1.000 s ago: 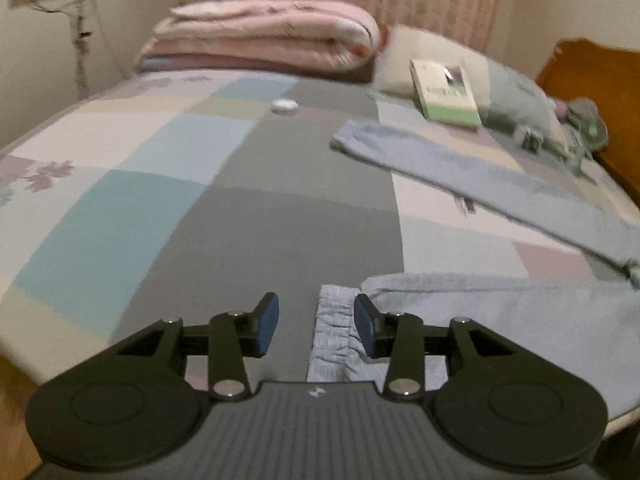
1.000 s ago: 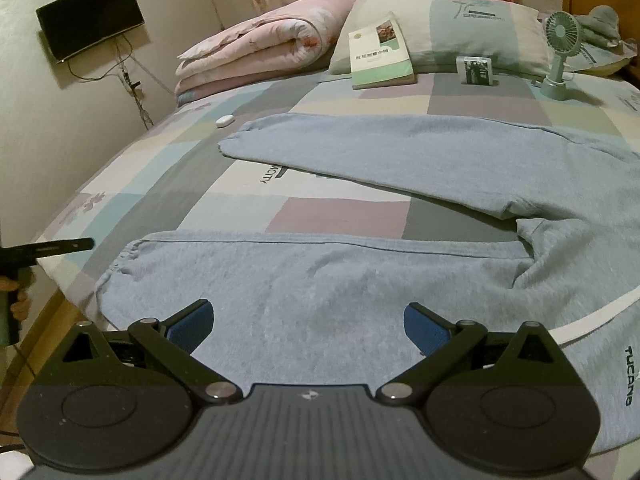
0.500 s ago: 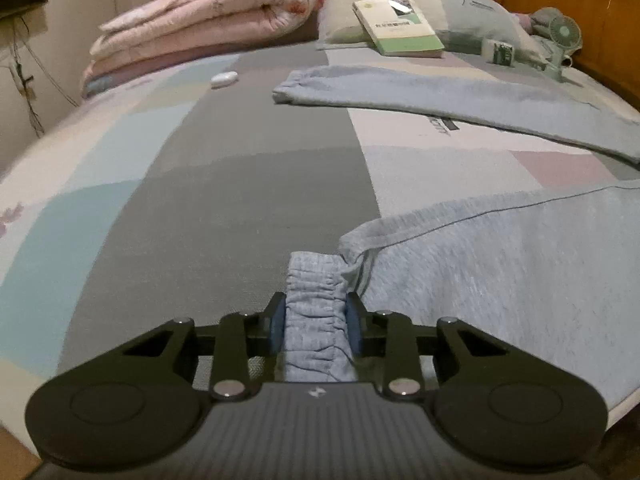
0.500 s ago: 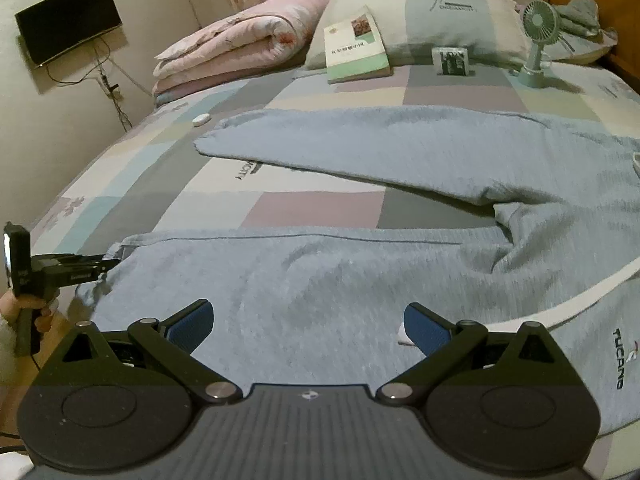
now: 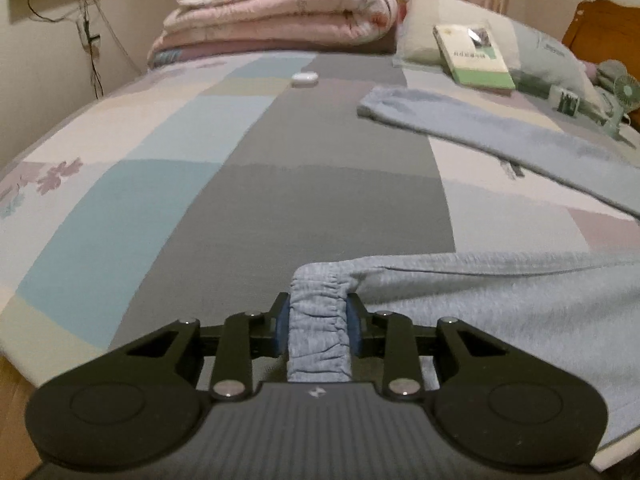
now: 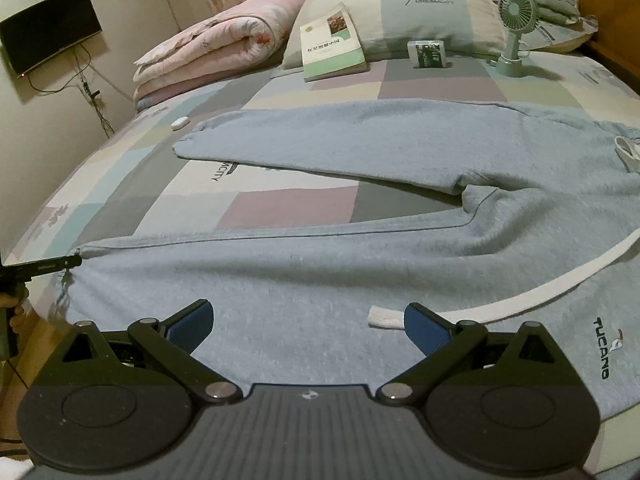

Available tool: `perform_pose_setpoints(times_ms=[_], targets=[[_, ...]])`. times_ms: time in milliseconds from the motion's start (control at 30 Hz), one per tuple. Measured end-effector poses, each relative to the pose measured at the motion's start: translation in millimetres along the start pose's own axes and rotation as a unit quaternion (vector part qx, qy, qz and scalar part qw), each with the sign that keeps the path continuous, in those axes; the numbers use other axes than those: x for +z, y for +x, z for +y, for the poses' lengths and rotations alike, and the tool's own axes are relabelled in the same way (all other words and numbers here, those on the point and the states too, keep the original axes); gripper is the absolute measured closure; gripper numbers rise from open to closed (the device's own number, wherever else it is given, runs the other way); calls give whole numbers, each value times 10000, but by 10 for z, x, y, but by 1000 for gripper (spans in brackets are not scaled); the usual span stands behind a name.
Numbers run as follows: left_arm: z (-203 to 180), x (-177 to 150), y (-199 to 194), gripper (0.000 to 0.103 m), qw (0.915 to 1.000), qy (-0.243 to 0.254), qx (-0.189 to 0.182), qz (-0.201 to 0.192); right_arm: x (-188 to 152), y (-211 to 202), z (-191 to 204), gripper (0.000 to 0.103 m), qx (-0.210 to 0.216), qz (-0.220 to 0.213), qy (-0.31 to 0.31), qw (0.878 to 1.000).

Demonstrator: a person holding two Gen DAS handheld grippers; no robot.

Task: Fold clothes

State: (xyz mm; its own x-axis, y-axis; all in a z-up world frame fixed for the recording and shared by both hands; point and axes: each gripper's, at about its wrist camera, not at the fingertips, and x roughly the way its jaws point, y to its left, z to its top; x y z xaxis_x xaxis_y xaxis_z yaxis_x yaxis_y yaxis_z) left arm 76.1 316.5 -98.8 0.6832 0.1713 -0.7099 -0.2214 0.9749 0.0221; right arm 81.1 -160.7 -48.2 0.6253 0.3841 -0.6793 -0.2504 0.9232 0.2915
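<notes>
The left gripper (image 5: 318,330) has its blue pads pinched on the gathered ankle cuff (image 5: 318,320) of the near trouser leg, the cloth bunched between them and drawn up off the bed (image 5: 280,208). A second ago those jaws stood spread with the cuff only lying just in front of them, so the grip is new, and I judge the first fold can now begin: that leg is ready to be carried across. The right gripper (image 6: 308,322) holds its jaws wide apart, pinching nothing, hovering over the same leg near the white drawstring (image 6: 520,280), as it did before. The pale blue sweatpants (image 6: 360,264) lie spread flat across the patchwork bed, legs splayed apart, far leg reaching toward the pink quilt (image 6: 216,52). A book (image 6: 332,44) and small fan (image 6: 516,28) rest by the pillows.
</notes>
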Motion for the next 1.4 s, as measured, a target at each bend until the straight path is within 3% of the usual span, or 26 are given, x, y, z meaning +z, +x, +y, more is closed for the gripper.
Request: perform_pose_setpoints(times_ms=[200,367,433,500,567,667,733,833,933,1033,1200,1300,1400], targets=[[1,47,-139,62,9999,75,-80,-1,3,-61,-95,0,-43,-69,74,9999],[-79,75,-383,44,9989,388,189,-156,-60,-110,-233,0,-214,2,94,9997],[-123,85,-457,44,9981,504,299,-174,-101,-108,-240,0,-327,93,-107,9994],[-195,92,-515,40,9963,730,430,-164,-151,-98,-161,1,-419,247,-692,9964],[-305,93,-569,38,9934,1020,506,-139,-223,-73,-22,3,-537,432,-1539,9857],[-544,77,-692,38,9891,1418,342,-197,-368,-3,172,18,-639,802,-2767,9555],[-788,8,-793,37,9835,1797,-72,-195,-471,61,259,24,-689,1085,-3446,9299],[-1272,-216,-914,37,9595,2713,-754,-125,-602,140,335,30,-725,1282,-4090,9006],[-1728,-509,-990,37,9193,3780,-1076,-196,-699,193,391,33,-747,1281,-4496,8808],[-2064,-737,-989,37,8800,4600,-1154,-268,-741,214,474,33,-789,1087,-4781,8680],[-2424,-980,-866,37,8273,5510,-1009,-417,-818,292,615,33,-823,782,-5216,8456],[-2478,-1071,-847,34,8022,5876,-903,-554,-877,298,651,33,-907,642,-5445,8314],[-2399,-1098,-822,34,7909,6059,-597,-615,-863,264,562,33,-961,604,-5386,8349]])
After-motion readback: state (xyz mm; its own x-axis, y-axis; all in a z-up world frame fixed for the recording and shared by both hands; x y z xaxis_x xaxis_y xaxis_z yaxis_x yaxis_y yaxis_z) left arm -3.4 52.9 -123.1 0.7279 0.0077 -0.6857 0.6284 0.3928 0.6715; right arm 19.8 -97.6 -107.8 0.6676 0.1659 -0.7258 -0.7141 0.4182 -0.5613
